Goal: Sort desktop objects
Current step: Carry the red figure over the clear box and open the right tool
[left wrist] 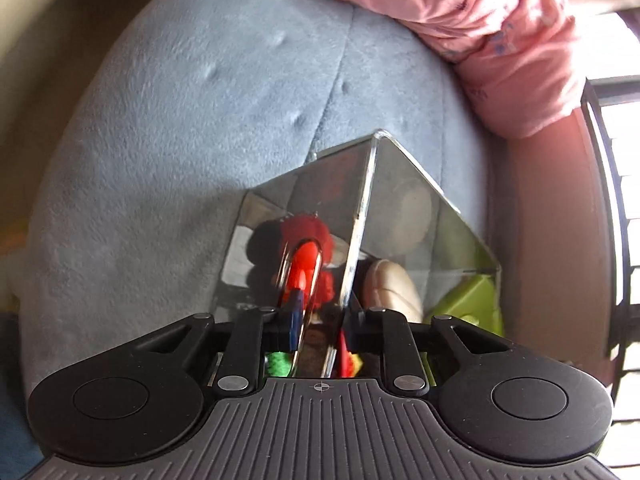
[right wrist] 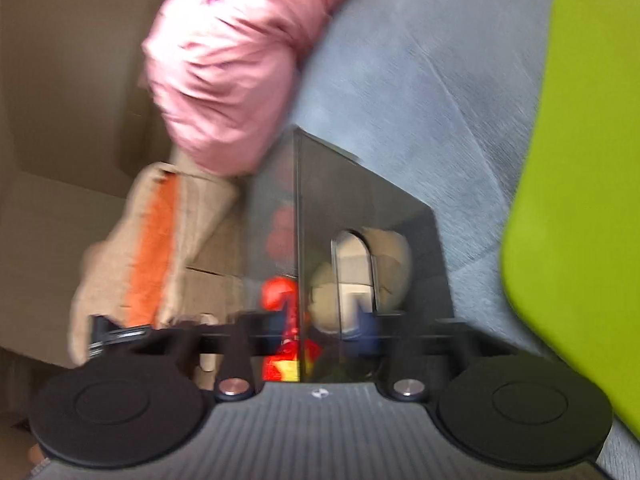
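A clear plastic box (left wrist: 404,216) with slot handles rests against a grey-blue plush cushion (left wrist: 192,128). Inside it lie a red plush toy (left wrist: 304,236), a beige plush toy (left wrist: 394,288) and a lime-green piece (left wrist: 476,300). My left gripper (left wrist: 320,332) is shut on the box's wall beside the slot handle. In the blurred right wrist view the same box (right wrist: 360,200) fills the middle, with the beige toy (right wrist: 396,260) and the red toy (right wrist: 280,292) behind its walls. My right gripper (right wrist: 322,332) is shut on the box's wall at its near edge.
A pink sleeve (left wrist: 480,20) crosses above the box; in the right wrist view the pink sleeve (right wrist: 228,80) ends in a beige and orange glove (right wrist: 148,248). A lime-green panel (right wrist: 580,160) stands at the right. A cardboard box (right wrist: 60,120) lies left. Window bars (left wrist: 616,200) show at far right.
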Available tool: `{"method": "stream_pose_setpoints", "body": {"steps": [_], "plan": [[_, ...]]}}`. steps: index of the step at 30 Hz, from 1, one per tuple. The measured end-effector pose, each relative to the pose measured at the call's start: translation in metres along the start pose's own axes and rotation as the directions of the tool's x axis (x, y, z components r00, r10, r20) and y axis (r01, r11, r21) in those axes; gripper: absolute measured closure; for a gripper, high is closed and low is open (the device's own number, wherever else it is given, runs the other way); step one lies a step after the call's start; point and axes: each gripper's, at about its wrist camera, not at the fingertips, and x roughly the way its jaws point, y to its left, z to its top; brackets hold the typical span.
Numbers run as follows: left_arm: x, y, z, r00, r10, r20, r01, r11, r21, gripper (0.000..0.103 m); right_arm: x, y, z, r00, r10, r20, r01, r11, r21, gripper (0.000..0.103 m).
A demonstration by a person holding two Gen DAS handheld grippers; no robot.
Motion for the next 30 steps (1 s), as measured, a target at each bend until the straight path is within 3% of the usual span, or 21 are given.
{"method": "stream_pose_setpoints", "body": {"steps": [3,7,11,13,14,16,17,18,20,22,24,27,29,30], "plan": [[-0.019,-0.005,-0.024,0.996,-0.088,0.010,0.087,0.994,0.059,0.073,-0.014,0.034,-0.027,0.985,-0.170,0.017,0.171,0.971,-0.165,0.083],[-0.048,-0.002,-0.069,0.981,-0.193,0.017,0.191,0.979,0.069,0.069,-0.057,0.049,-0.077,0.982,-0.190,0.006,0.187,0.959,-0.215,0.083],[-0.034,0.012,-0.108,0.995,-0.074,-0.071,0.078,0.995,0.056,0.068,-0.081,0.052,-0.123,0.969,-0.247,-0.010,0.236,0.937,-0.258,0.083],[-0.028,0.022,-0.117,0.992,-0.030,-0.127,0.034,0.999,0.030,0.070,-0.081,0.047,-0.140,0.954,-0.298,-0.034,0.279,0.923,-0.265,0.082],[-0.035,0.021,-0.117,0.993,-0.010,-0.120,0.014,0.999,0.039,0.064,-0.080,0.045,-0.144,0.942,-0.334,-0.046,0.312,0.915,-0.257,0.077],[-0.060,0.013,-0.117,0.995,0.081,-0.061,-0.075,0.992,0.098,0.018,-0.089,0.045,-0.148,0.928,-0.370,-0.034,0.351,0.904,-0.245,0.072],[-0.076,0.004,-0.118,0.988,0.155,-0.005,-0.152,0.978,0.142,0.011,-0.100,0.048,-0.147,0.931,-0.366,-0.019,0.351,0.905,-0.241,0.068],[-0.090,-0.006,-0.121,0.983,0.182,0.035,-0.185,0.965,0.184,0.010,-0.111,0.054,-0.145,0.931,-0.365,0.001,0.355,0.903,-0.241,0.056],[-0.118,-0.030,-0.129,0.975,0.196,0.103,-0.217,0.939,0.265,0.009,-0.134,0.076,-0.142,0.921,-0.380,0.083,0.388,0.882,-0.268,0.045],[-0.136,-0.048,-0.136,0.985,0.128,0.120,-0.158,0.942,0.297,0.009,-0.142,0.106,-0.142,0.923,-0.366,0.123,0.385,0.856,-0.344,0.040],[-0.146,-0.056,-0.141,0.985,0.104,0.136,-0.141,0.945,0.295,0.007,-0.129,0.136,-0.145,0.936,-0.336,0.102,0.346,0.836,-0.426,0.021],[-0.147,-0.055,-0.148,0.972,0.168,0.167,-0.210,0.936,0.281,0.005,-0.068,0.171,-0.155,0.939,-0.343,0.007,0.294,0.792,-0.535,0.017],[-0.140,-0.050,-0.156,0.955,0.247,0.165,-0.285,0.918,0.275,0.005,-0.013,0.186,-0.166,0.916,-0.398,-0.057,0.277,0.727,-0.629,0.018],[-0.135,-0.049,-0.162,0.945,0.286,0.159,-0.321,0.904,0.283,0.005,0.015,0.190,-0.174,0.894,-0.442,-0.075,0.281,0.682,-0.675,0.021]]}}
